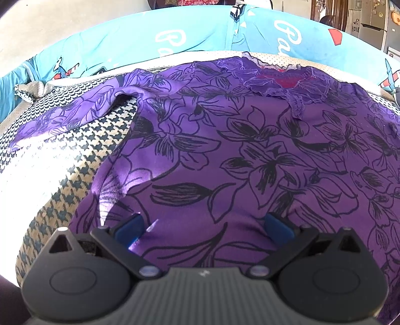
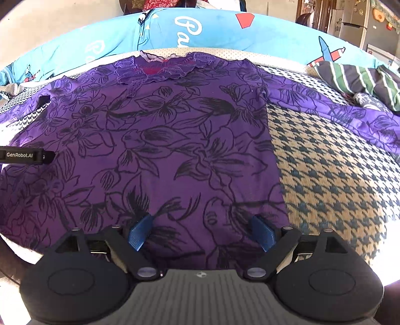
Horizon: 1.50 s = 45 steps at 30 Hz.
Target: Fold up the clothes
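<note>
A purple top with black flower outlines (image 1: 250,155) (image 2: 155,150) lies spread flat on a houndstooth-covered bed, its lace neckline (image 1: 275,77) (image 2: 160,67) at the far side. One sleeve (image 1: 70,117) stretches out left, the other sleeve (image 2: 350,115) reaches right. My left gripper (image 1: 203,225) hovers open over the near hem toward the garment's left side, nothing between its blue pads. My right gripper (image 2: 202,232) is open over the hem near the right side seam. The left gripper's tip (image 2: 27,156) shows at the left edge of the right wrist view.
The houndstooth cover (image 2: 325,175) (image 1: 82,160) lies bare on both sides of the top. A turquoise printed bolster (image 1: 175,37) (image 2: 225,30) runs along the far edge. A green-and-white striped garment (image 2: 362,80) is bunched at the far right. A fridge (image 2: 357,22) stands beyond.
</note>
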{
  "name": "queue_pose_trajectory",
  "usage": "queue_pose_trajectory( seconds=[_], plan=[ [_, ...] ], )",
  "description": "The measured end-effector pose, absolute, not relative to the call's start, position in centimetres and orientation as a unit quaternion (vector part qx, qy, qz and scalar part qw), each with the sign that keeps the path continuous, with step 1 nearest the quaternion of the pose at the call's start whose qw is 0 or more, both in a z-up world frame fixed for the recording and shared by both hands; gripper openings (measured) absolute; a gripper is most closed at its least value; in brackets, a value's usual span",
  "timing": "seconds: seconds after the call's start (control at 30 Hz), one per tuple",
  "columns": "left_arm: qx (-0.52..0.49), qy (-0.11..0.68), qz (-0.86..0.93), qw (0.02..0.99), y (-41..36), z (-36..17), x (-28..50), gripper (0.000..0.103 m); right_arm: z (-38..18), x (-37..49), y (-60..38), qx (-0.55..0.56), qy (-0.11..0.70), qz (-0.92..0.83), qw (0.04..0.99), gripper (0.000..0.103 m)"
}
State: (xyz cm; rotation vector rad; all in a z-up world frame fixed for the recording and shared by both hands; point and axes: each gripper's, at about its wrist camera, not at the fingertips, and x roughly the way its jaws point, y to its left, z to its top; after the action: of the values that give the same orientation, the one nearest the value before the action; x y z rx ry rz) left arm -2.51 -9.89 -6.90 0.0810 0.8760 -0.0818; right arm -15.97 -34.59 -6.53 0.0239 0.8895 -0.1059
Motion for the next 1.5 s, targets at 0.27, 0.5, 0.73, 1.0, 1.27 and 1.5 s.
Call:
queue_pose_trajectory(
  seconds=[0.27, 0.5, 0.73, 1.0, 1.27, 1.5],
  plan=[
    [0.048, 0.428, -0.044, 0.902, -9.8, -6.8, -4.0, 0.103, -7.9, -18.1, -33.4, 0.025, 0.485, -0.062, 0.872, 0.089],
    [0.046, 0.434, -0.045, 0.899, -9.6, -6.6, -5.3, 0.103, -9.4, -17.9, -32.6, 0.009, 0.533, -0.056, 0.845, 0.090],
    [0.046, 0.439, -0.051, 0.896, -9.6, -6.2, -6.3, 0.103, -8.7, -18.6, -32.0, 0.008, 0.519, -0.037, 0.854, 0.089],
    [0.048, 0.443, -0.058, 0.893, -9.9, -5.6, -7.2, 0.103, -7.2, -20.1, -30.8, 0.029, 0.482, 0.037, 0.875, 0.089],
    [0.055, 0.466, -0.046, 0.882, -10.7, -5.3, -7.4, 0.103, -4.9, -20.3, -30.3, 0.058, 0.434, 0.079, 0.896, 0.089],
    [0.055, 0.484, -0.049, 0.872, -11.4, -5.0, -7.4, 0.103, -4.1, -18.7, -31.5, 0.089, 0.422, 0.017, 0.902, 0.090]
  ],
)
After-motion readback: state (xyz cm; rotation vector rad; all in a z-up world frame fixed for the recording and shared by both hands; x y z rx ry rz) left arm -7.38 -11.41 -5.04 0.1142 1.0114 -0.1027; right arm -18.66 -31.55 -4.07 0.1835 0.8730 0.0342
